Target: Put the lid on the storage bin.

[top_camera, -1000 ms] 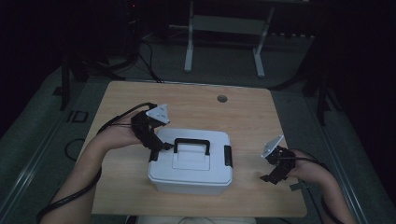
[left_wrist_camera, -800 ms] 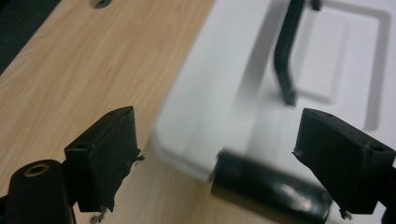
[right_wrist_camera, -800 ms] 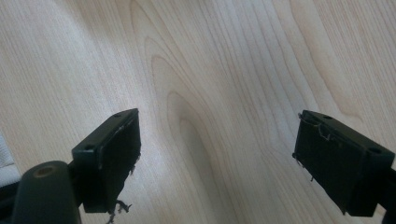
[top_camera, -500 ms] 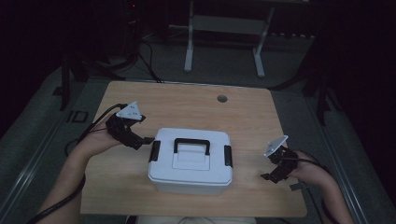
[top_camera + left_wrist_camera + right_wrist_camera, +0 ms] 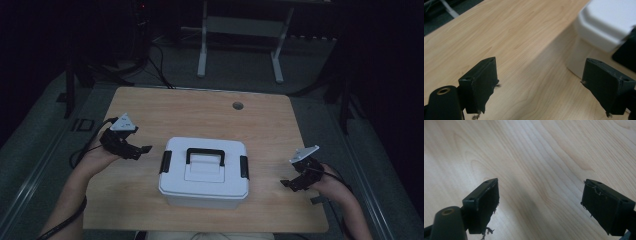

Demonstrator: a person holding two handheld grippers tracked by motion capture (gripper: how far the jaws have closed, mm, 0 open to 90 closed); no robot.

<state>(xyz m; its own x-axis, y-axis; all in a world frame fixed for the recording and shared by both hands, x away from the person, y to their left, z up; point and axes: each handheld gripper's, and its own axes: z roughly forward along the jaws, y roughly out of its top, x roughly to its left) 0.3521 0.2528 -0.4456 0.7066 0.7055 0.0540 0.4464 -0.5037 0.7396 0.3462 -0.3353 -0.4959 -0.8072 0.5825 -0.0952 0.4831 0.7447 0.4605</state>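
A white lidded box (image 5: 204, 172) with a black carry handle (image 5: 205, 154) and black side latches sits in the middle of the wooden table (image 5: 200, 107). My left gripper (image 5: 140, 149) hovers to the box's left, apart from it, jaws open and empty. In the left gripper view its jaws (image 5: 539, 85) stand wide over bare wood, with the box's corner (image 5: 604, 27) ahead at the right. My right gripper (image 5: 289, 184) is low at the box's right, apart from it. Its jaws (image 5: 540, 203) are open over bare wood.
A round cable hole (image 5: 238, 106) lies near the table's far edge. Beyond the table stands a white metal frame (image 5: 240, 45) on a dark floor. Cables (image 5: 85, 150) trail off the table's left edge. Bare wood lies on both sides of the box.
My left gripper has drawn away from the box's handle area, leftward and down toward the table's left side. The right gripper has shifted only slightly. The box stays put.
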